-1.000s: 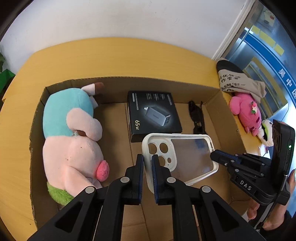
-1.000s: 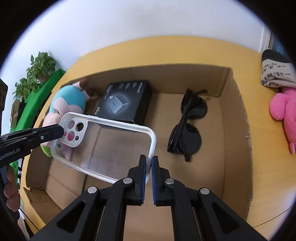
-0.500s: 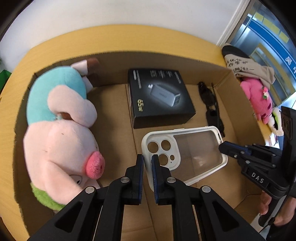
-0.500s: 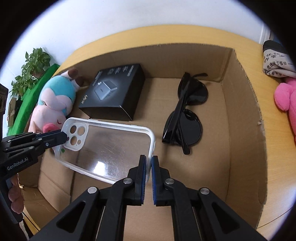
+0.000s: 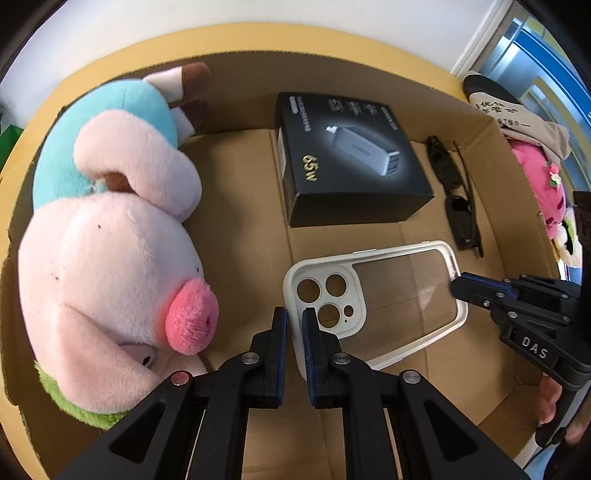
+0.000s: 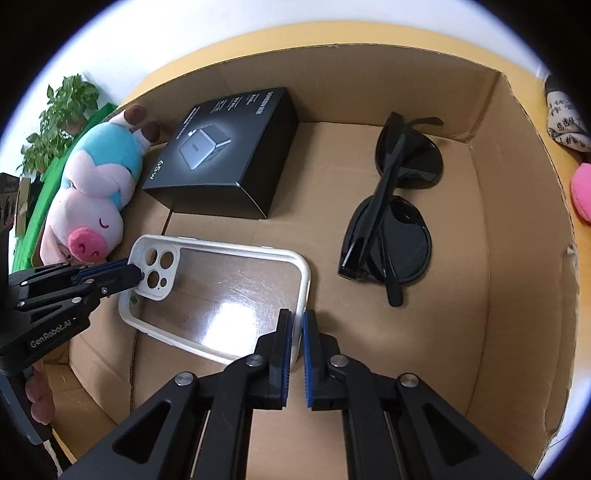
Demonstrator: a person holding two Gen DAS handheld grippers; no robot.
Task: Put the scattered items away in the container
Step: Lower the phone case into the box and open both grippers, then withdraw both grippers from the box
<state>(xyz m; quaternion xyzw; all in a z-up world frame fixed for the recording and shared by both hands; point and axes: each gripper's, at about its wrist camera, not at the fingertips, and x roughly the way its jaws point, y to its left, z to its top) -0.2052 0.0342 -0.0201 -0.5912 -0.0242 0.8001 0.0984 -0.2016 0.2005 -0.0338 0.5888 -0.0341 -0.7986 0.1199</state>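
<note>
The case looks light, stiff and slick. The left gripper and right gripper each pinch an end rim, a sound hold over the box.

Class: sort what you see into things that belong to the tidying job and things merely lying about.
Job: phone case, held by left tongs and right tongs; cardboard box; sunglasses; charger box; pig plush.

Lying about: potted plant.

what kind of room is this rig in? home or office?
Probably an office or lab corner, not certain. A brown cardboard box sits on a yellow wooden table against a plain white wall; a glazed doorway with a blue sign opens at one side, and a green potted plant stands nearby.
</note>
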